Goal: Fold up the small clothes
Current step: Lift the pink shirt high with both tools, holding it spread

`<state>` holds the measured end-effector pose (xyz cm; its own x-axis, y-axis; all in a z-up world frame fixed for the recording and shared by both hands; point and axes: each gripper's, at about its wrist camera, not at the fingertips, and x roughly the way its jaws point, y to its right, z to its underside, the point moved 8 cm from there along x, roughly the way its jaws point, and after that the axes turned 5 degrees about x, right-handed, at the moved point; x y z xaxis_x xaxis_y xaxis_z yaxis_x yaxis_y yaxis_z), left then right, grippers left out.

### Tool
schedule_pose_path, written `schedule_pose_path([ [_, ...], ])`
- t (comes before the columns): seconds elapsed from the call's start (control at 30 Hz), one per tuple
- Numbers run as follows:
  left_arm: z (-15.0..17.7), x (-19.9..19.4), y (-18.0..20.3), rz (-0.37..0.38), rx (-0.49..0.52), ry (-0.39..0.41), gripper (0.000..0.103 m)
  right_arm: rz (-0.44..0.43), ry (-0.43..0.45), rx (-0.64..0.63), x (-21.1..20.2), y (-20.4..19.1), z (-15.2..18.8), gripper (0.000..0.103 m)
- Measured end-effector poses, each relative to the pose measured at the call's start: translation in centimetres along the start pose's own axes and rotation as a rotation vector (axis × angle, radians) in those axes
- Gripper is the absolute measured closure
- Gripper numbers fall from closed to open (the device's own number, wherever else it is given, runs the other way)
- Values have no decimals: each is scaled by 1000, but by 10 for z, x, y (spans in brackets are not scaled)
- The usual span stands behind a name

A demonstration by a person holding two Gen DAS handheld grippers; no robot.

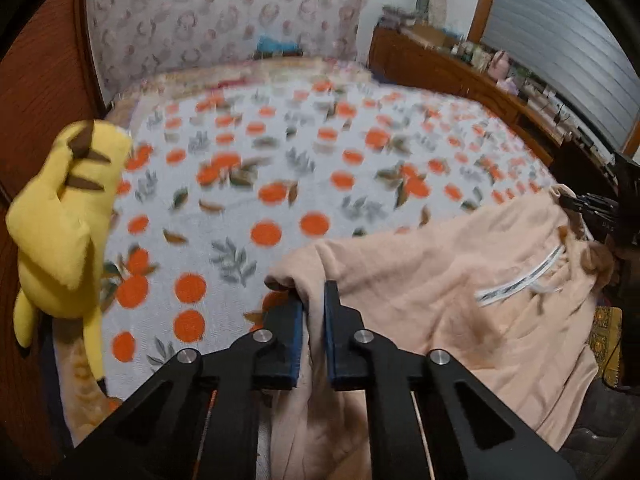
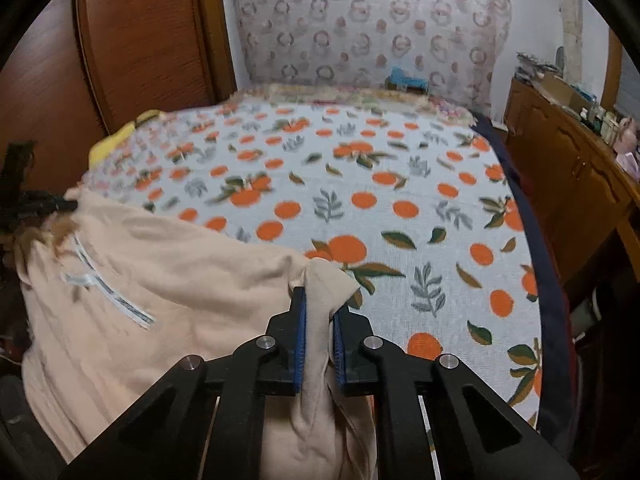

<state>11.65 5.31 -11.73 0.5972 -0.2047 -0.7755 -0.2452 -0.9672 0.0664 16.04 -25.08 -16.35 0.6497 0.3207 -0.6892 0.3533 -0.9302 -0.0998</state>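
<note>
A peach garment [image 1: 460, 280] with a white label strip hangs stretched between my two grippers above the bed. My left gripper [image 1: 314, 300] is shut on one corner of it. My right gripper [image 2: 320, 312] is shut on the other corner of the same garment [image 2: 160, 280]. The right gripper also shows at the far right of the left wrist view [image 1: 588, 206], and the left gripper shows at the far left of the right wrist view [image 2: 44, 206], each pinching the cloth's upper edge. The cloth sags below and between them.
The bed has a white cover with orange fruit print [image 1: 280, 184], also in the right wrist view [image 2: 400, 208]. A yellow plush toy [image 1: 64, 220] lies at the bed's left edge by a wooden panel. A cluttered wooden cabinet [image 2: 572, 168] stands right of the bed.
</note>
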Motion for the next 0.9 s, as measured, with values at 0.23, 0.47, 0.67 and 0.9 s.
schedule_pose_path([
  [0.23,-39,-100,33,29,34,255,94,-33,210,27,-84,-3,-31,93],
  [0.47,-93,-200,38,-6,67,490,94,-4,426,-49,-192,-10,-82,93],
  [0.67,-129,-271,36,-62,86,648,94,92,580,-141,-274,-17,-124,93],
  [0.9,-175,-315,25,-102,93,764,94,141,677,-214,-325,-28,-172,93],
])
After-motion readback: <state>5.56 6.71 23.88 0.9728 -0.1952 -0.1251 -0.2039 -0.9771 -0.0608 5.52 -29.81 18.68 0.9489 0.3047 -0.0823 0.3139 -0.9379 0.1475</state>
